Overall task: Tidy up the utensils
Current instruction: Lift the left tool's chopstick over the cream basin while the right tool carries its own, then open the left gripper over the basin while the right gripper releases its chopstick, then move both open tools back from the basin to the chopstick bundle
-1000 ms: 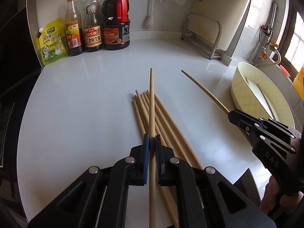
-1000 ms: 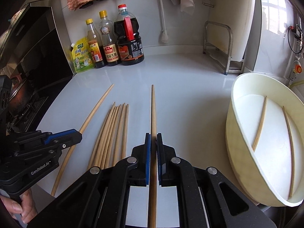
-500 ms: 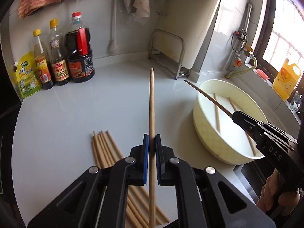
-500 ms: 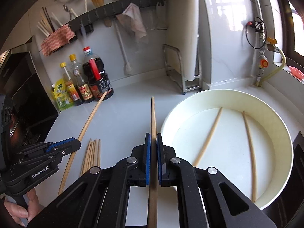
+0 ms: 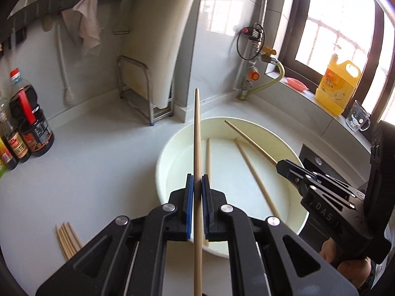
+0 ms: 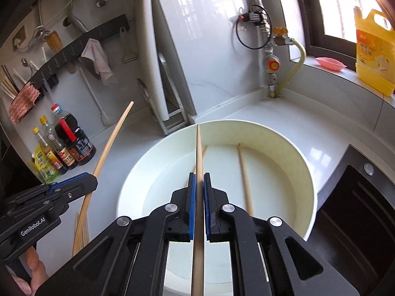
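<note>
The left gripper (image 5: 195,190) is closed on one chopstick (image 5: 197,133), which points forward over the near part of the basin (image 5: 172,145). The right gripper (image 6: 199,187) is also closed on one chopstick (image 6: 199,148), and its tip is above the far wall of the basin (image 6: 296,153). In the left view the right gripper (image 5: 280,165) comes in from the right side, with its chopstick slanting over the basin. Two chopsticks (image 5: 256,177) lie already on the bottom of the basin, apart from each other. A small bundle of chopsticks (image 5: 66,240) lies on the counter (image 5: 86,162), well apart from the basin, at the lower left of the left view. So I judge that the task is about in the middle: two pieces are stored, two more are carried and wait only for the release, and the bundle on the counter is not yet collected. I count about five sticks in it, but the ends are partly cut off by the gripper, so the number is not sure. The sauce bottles (image 5: 29,120) at the wall play no part.
</note>
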The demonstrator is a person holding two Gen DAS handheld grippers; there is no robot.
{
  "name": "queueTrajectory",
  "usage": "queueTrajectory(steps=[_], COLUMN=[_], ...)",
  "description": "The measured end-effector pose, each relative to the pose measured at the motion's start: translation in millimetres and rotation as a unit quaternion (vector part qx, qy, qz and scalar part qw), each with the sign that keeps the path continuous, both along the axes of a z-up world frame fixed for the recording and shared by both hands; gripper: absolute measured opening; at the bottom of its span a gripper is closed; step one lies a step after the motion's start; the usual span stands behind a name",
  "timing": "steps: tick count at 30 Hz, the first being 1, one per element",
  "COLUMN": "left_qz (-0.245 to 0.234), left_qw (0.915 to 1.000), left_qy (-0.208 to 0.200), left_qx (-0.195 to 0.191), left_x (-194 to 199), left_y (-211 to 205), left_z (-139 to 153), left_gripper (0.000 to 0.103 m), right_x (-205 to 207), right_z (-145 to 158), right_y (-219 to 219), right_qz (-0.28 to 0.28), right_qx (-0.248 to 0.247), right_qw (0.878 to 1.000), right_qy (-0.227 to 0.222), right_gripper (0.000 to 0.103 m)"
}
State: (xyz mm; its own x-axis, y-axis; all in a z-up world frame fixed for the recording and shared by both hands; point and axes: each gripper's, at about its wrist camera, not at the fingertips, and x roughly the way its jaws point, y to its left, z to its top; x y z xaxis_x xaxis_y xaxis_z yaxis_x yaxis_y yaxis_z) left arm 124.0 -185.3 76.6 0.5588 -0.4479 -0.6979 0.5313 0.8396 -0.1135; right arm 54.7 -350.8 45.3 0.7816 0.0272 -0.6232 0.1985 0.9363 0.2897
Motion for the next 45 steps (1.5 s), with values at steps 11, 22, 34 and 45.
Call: queueTrajectory(steps=[11, 22, 34, 45], left_qz=[-0.048, -0.039, -0.017, 0.008], left_qw=[0.9976, 0.9953, 0.9972, 0.9984], left_qy=[0.034, 0.067, 0.051, 0.040], left_qx=[0.036, 0.059, 0.052, 0.038], left_x=[24.8, 49.3, 47.7, 42.7], left_y=[-82.2, -88.3, -73.3, -44.2], left_z=[-27.1, -56.0, -46.2, -33.3], left_gripper=[0.007, 0.008, 0.045, 0.053], right_x=[5.2, 19.1, 15.6, 17.8], right_z=[-24.7, -47.9, -40.7, -33.6], right_y=[-37.9, -40.6, -39.9, -21.5], right_qz=[-0.035, -0.034, -0.036, -0.018], right_qx=[0.036, 0.049, 0.041, 0.017], right_qw=[0.998, 0.997, 0.998, 0.999], right_qy=[0.032, 0.053, 0.041, 0.042], right_gripper=[0.006, 0.006, 0.038, 0.043])
